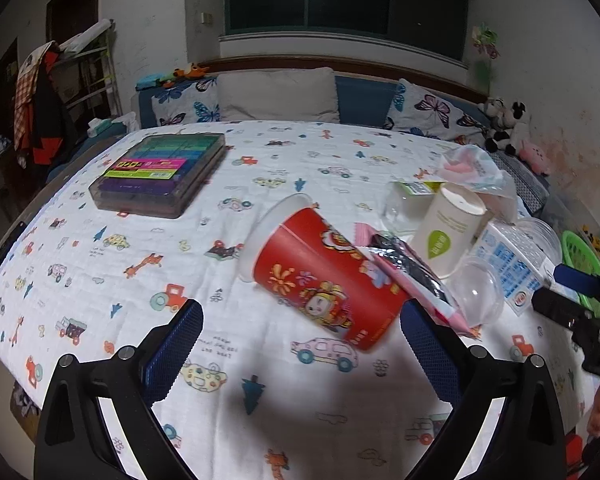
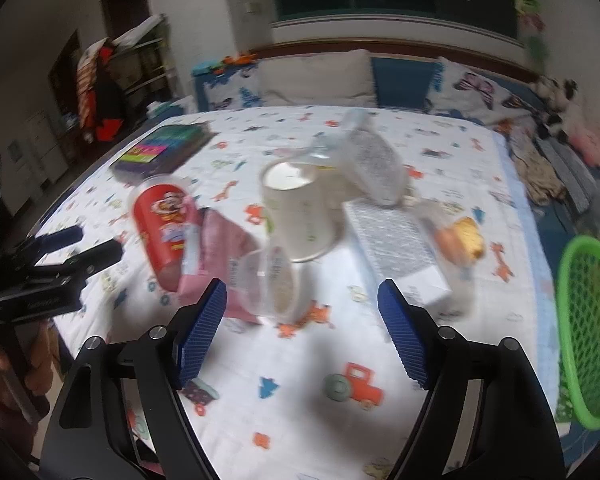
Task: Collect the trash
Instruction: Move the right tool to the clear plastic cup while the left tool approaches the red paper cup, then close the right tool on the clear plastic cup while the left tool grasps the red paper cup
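A red printed paper cup (image 1: 320,276) lies on its side on the cartoon-print sheet (image 1: 140,280). A pink wrapper (image 1: 412,276) rests across it. Beside them stand a white cup (image 1: 448,232), a clear dome lid (image 1: 476,296) and a white carton (image 1: 508,264). My left gripper (image 1: 300,340) is open, its fingers just short of the red cup's base. My right gripper (image 2: 302,300) is open too, low over the sheet, and the clear lid (image 2: 268,284) lies just ahead of its left finger without touching the pads. The red cup (image 2: 164,224) and the white cup (image 2: 300,212) lie beyond it.
A green mesh basket (image 2: 588,328) stands at the sheet's right edge. A colourful flat box (image 1: 160,172) lies at the back left. A crumpled plastic bag (image 1: 472,168) and a bag with orange food (image 2: 460,240) sit near the carton. Pillows line the far side.
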The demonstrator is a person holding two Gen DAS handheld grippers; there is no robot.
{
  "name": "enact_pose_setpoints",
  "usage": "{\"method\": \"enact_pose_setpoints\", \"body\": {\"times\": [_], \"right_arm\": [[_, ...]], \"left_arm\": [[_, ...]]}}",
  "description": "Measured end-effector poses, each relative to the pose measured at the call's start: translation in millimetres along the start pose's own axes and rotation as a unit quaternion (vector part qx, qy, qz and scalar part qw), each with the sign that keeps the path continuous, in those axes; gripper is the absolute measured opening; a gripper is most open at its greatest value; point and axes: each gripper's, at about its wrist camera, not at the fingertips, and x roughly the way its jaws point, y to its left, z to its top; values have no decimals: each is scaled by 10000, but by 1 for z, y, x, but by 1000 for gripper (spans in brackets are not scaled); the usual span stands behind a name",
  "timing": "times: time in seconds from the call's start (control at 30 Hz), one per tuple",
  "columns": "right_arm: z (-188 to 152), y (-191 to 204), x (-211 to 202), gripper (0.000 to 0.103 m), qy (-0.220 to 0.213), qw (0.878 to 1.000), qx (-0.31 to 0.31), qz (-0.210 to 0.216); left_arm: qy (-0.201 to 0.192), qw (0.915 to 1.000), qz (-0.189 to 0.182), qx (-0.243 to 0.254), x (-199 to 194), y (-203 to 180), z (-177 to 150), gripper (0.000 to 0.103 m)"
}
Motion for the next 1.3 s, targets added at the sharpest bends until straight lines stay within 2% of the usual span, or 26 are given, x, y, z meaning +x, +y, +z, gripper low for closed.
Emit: {"method": "enact_pose_setpoints", "body": {"times": [0.27,0.47,0.67,1.0,1.3], "right_arm": [[1,17,20,71,200,9992,-113,336],[6,33,25,71,209,9984,-375,364],[5,21,37,68,301,9989,-58,362],[4,8,66,64,499,9978,153,408],[1,1,77,44,598,9953,329,683]], "left_arm": [[7,9998,134,-158,2,17,1,96],[35,9994,171,-312,5,29,2,96],[57,9991,211,-365,9,37,2,96],[132,9993,59,-343,17,32,6,96],[400,9977,-160,-514,39,29,12,96]]}}
